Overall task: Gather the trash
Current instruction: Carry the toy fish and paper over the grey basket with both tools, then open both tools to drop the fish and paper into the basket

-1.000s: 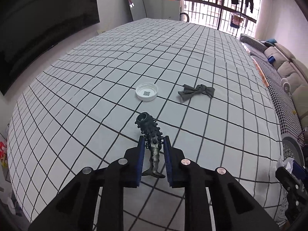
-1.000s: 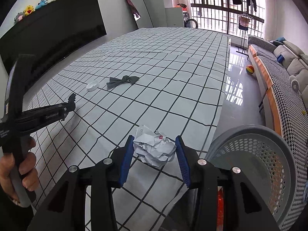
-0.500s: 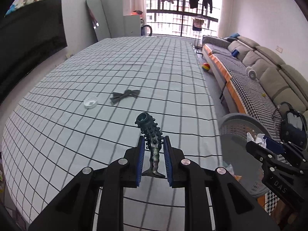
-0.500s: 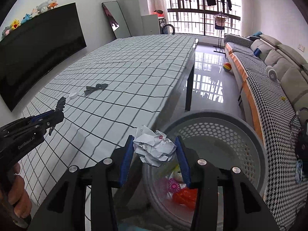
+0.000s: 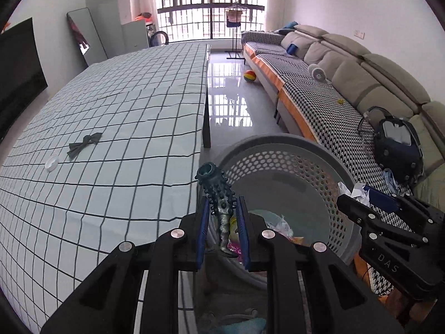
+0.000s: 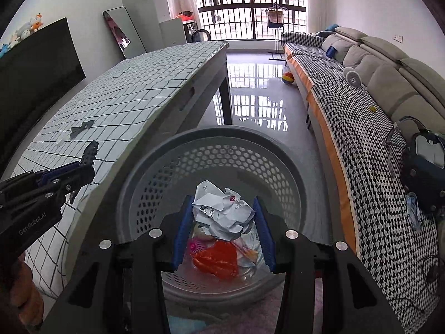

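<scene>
My left gripper [image 5: 222, 208] is shut on a dark knobbly rubber toy [image 5: 215, 192] and holds it over the near rim of the grey perforated basket [image 5: 319, 156]. My right gripper [image 6: 224, 211] is shut on a crumpled white paper ball [image 6: 222, 213] and holds it directly above the open basket [image 6: 222, 139], which has trash in the bottom, including a red wrapper [image 6: 218, 260]. On the checked tablecloth [image 5: 111, 128] lie a dark bow-shaped scrap [image 5: 84, 140] and a white lid [image 5: 52, 162]. The right gripper also shows in the left wrist view [image 5: 353, 199].
The table edge [image 6: 178, 105] runs just left of the basket. A long sofa [image 5: 347, 83] with a checked cover stands to the right, with a dark headset [image 5: 397, 144] on it. A coloured ball [image 5: 249, 76] lies on the shiny floor. A black screen [image 6: 36, 64] is at the left wall.
Both grippers have swung right, off the table toward the basket, each still holding its item. The right one has gone from the basket's near rim to above its middle.
</scene>
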Demonstrator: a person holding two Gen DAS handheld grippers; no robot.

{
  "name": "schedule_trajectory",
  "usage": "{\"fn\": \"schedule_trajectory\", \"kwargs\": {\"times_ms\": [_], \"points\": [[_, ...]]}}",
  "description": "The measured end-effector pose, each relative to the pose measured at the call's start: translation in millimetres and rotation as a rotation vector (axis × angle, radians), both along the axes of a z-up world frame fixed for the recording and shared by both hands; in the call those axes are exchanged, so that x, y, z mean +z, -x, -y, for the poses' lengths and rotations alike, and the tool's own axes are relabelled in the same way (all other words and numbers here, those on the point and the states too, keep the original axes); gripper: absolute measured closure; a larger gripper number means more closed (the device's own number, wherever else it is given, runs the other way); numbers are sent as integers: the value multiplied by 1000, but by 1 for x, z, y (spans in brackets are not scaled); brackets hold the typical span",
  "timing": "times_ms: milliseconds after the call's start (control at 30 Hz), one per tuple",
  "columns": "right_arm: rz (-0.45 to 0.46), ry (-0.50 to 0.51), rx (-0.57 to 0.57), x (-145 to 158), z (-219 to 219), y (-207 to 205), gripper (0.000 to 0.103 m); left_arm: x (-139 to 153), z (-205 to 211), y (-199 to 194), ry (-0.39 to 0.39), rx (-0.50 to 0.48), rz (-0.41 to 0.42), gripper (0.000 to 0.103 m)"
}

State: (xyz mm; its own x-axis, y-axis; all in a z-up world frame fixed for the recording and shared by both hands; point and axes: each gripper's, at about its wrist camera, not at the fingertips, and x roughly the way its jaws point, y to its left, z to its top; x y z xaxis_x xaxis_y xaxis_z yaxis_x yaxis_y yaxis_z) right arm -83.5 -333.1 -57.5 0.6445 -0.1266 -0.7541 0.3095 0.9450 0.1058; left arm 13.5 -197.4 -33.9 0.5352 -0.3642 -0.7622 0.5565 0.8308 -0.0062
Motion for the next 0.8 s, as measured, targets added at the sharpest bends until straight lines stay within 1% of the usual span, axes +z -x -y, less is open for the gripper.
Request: {"fn": "schedule_trajectory", "kwargs": {"times_ms": [333,600,667,700,733,767,800], "points": [[-11,-36,-8,-19,27,5,60,-23,37,0,-19,-27,-50,83],[-7,-43,1,-22,31,-3,60,-26,37,-5,-25,-8,-56,81],[-4,-36,8,-21,29,-5,58,-25,36,-5,-23,-2,-52,78],[-2,-35,10,-21,29,-5,57,-25,36,-5,-23,1,-48,73],[1,-34,10,-20,29,-5,52,-24,35,-4,-22,3,-44,66],[6,-34,8,-19,28,-4,45,-23,34,-4,-21,5,-41,62],[12,-35,6,-19,28,-3,44,-22,33,-3,-18,7,-37,54]]}}
